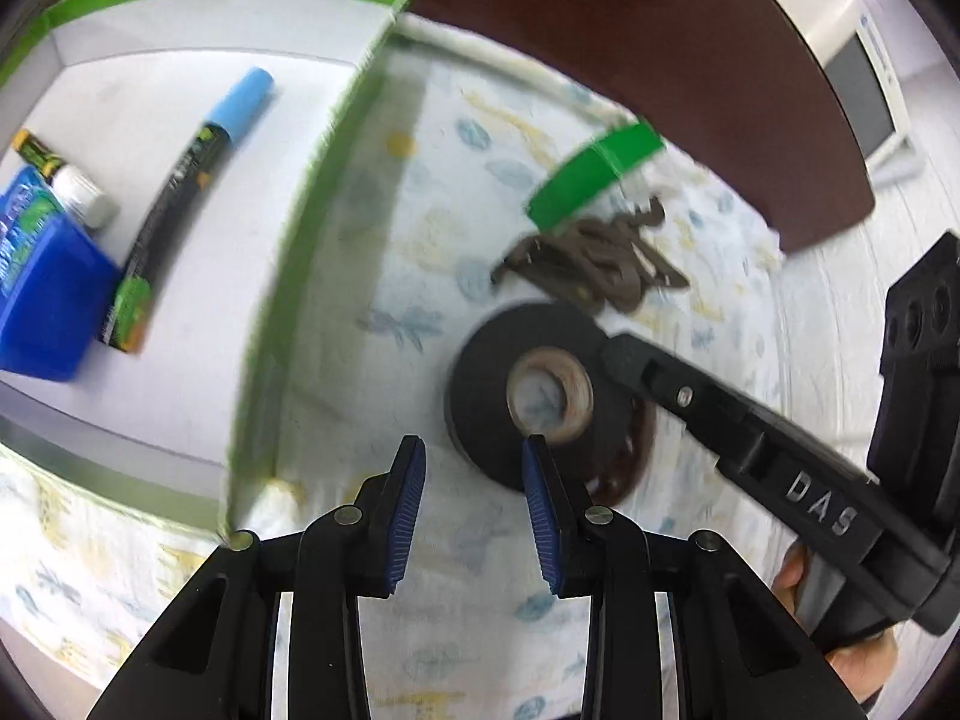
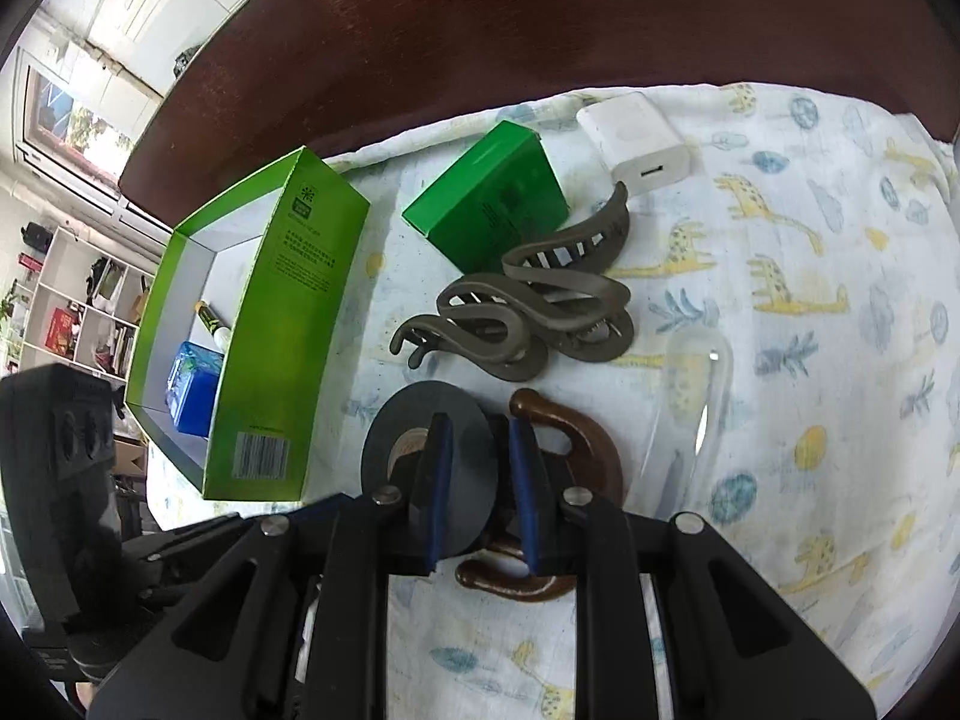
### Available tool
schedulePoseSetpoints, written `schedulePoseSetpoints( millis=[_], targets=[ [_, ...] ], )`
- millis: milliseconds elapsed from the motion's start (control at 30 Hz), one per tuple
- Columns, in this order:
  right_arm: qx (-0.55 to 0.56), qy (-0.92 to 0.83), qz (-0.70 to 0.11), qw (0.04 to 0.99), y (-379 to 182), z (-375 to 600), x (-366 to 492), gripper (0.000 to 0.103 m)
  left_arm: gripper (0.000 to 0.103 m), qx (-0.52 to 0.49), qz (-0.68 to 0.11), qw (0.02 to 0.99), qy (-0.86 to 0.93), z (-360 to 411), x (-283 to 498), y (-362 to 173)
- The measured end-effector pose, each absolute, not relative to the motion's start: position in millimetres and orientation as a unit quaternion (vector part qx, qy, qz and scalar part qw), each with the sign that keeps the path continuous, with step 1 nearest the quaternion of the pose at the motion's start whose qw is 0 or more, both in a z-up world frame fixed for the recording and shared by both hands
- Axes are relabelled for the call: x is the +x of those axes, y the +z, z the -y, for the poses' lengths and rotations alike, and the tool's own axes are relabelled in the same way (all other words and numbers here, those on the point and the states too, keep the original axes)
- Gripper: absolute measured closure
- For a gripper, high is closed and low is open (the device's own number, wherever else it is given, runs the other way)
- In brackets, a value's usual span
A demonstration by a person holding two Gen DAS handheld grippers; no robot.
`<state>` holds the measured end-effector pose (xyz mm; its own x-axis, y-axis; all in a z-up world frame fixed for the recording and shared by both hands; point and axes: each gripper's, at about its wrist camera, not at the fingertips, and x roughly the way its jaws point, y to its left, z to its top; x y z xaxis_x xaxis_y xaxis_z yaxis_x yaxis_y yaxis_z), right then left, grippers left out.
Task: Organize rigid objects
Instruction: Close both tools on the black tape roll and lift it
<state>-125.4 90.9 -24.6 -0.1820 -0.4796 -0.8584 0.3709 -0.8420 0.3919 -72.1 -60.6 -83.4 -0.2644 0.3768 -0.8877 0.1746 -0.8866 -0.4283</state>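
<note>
A black tape roll (image 1: pixel 480 372) (image 2: pixel 390 426) lies on the patterned cloth. My right gripper (image 2: pixel 480 423) (image 1: pixel 606 348) is shut on its rim, one pad in the hole and one outside. My left gripper (image 1: pixel 473 444) hovers open just left of the roll with nothing between its pads. A brown hair claw (image 2: pixel 576 444) (image 1: pixel 630 456) lies under the roll's right side. A grey hair claw (image 2: pixel 528 312) (image 1: pixel 600 264) and a small green box (image 2: pixel 492 198) (image 1: pixel 594 171) lie beyond. The open green box (image 1: pixel 312 240) (image 2: pixel 282 324) holds a blue-capped marker (image 1: pixel 180 210), a blue case (image 1: pixel 42 288) (image 2: pixel 192 390) and a small tube (image 1: pixel 66 174).
A white charger (image 2: pixel 636 138) sits at the far edge of the cloth, and a clear plastic piece (image 2: pixel 702 384) lies right of the brown claw. A dark wooden board (image 2: pixel 480 30) rises behind. The left gripper's body (image 2: pixel 54 450) shows at the left edge.
</note>
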Motion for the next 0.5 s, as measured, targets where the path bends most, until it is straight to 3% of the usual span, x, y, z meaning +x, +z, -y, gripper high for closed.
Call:
schedulePoseSetpoints(
  millis=[300,500],
  targets=[
    [0.586,-0.761,0.056,0.274,-31.8,-91.3,-127.8,0.083,0.071,-0.607,0.256,0.061,0.750,63.3,-87.6,-98.3],
    [0.593,-0.753,0.067,0.277,-32.0,-98.5,-120.0,0.082,0.071,-0.604,0.223,0.077,0.761,62.7,-78.9,-94.2]
  ],
)
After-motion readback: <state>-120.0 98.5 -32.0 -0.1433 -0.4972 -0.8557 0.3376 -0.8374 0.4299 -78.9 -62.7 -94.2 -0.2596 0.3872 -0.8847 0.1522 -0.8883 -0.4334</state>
